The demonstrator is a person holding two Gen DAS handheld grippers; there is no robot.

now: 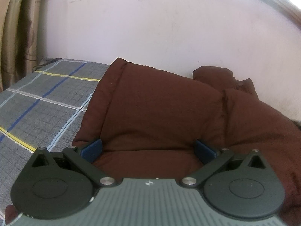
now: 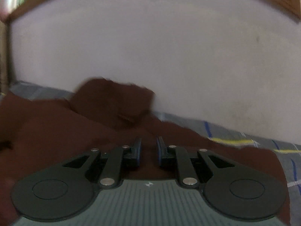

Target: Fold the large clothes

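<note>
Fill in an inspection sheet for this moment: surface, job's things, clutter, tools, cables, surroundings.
Surface: bed under a grey checked sheet with blue and yellow lines.
Job's things: dark brown padded garment, bulky, lying on the sheet against the wall.
Clutter: nothing seen.
Tools: left tool wide open, with garment bulging between its pads; right tool nearly shut over the garment, grip on cloth unclear in the blur.
Cables: nothing seen.
Surroundings: pale wall; brownish curtain at left.
</note>
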